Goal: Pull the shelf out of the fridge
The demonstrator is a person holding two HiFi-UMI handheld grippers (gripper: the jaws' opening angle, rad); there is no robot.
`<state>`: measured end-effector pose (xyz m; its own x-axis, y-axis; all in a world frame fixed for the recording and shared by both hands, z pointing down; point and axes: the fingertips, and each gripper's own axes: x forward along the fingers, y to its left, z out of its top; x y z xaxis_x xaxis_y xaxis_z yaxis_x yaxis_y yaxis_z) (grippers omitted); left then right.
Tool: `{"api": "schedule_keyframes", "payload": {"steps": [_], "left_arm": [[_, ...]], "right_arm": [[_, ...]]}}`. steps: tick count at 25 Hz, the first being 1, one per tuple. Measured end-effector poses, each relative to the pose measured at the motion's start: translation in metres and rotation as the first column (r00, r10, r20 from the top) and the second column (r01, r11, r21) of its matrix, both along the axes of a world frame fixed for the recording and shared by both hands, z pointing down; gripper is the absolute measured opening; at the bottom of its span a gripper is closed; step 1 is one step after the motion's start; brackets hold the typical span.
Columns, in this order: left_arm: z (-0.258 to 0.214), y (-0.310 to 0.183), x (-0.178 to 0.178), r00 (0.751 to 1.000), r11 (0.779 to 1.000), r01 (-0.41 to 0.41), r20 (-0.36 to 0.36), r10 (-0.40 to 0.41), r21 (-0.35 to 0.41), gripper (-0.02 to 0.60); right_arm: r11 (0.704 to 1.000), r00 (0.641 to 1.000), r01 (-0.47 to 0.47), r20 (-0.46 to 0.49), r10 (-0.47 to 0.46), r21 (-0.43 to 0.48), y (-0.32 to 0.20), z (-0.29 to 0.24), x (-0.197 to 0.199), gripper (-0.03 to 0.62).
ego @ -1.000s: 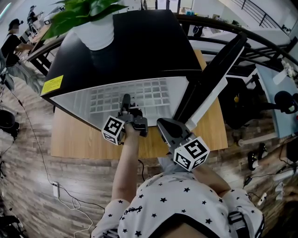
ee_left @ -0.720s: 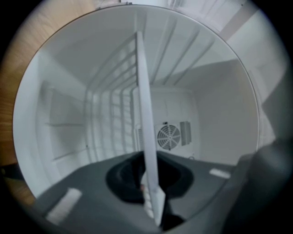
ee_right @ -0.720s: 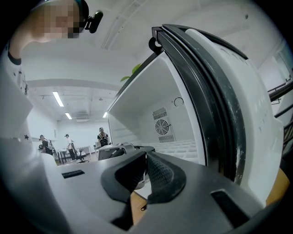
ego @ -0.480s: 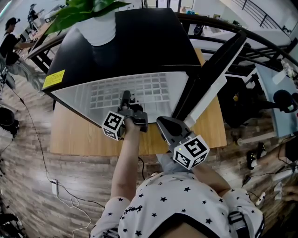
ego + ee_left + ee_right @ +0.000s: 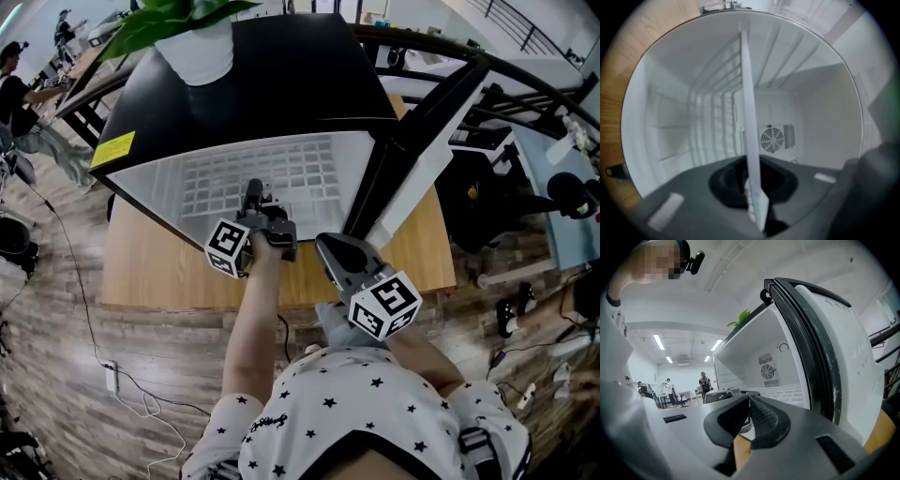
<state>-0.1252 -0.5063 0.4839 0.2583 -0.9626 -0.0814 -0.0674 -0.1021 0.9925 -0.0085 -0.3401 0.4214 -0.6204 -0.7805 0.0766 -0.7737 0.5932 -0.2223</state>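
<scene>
A small black fridge (image 5: 272, 84) stands on a wooden table (image 5: 150, 272) with its door (image 5: 422, 141) swung open to the right. Inside lies the white grid shelf (image 5: 291, 183). My left gripper (image 5: 253, 194) reaches into the opening at the shelf's front edge. In the left gripper view the shelf (image 5: 749, 131) runs edge-on between the jaws, and the left gripper (image 5: 755, 206) is shut on it. My right gripper (image 5: 328, 251) hangs back near the table's front edge, clear of the fridge. In the right gripper view the right gripper (image 5: 748, 401) has its tips together, with nothing held.
A white plant pot (image 5: 197, 52) with green leaves stands on the fridge's top. The fridge's back wall has a round fan grille (image 5: 772, 139). The open door (image 5: 834, 343) rises close on the right gripper's right. People stand at desks far left (image 5: 19, 80).
The left gripper has edged a little deeper into the fridge opening, at the shelf's front edge. The right gripper has stayed put.
</scene>
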Motion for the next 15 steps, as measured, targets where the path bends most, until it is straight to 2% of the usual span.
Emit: {"api": "schedule_keyframes", "payload": {"steps": [15], "left_arm": [[0.002, 0.033, -0.004, 1.000, 1.000, 0.001, -0.013, -0.001, -0.014, 0.032]], "right_arm": [[1.000, 1.000, -0.006, 0.012, 0.005, 0.024, 0.029, -0.008, -0.007, 0.023]]}}
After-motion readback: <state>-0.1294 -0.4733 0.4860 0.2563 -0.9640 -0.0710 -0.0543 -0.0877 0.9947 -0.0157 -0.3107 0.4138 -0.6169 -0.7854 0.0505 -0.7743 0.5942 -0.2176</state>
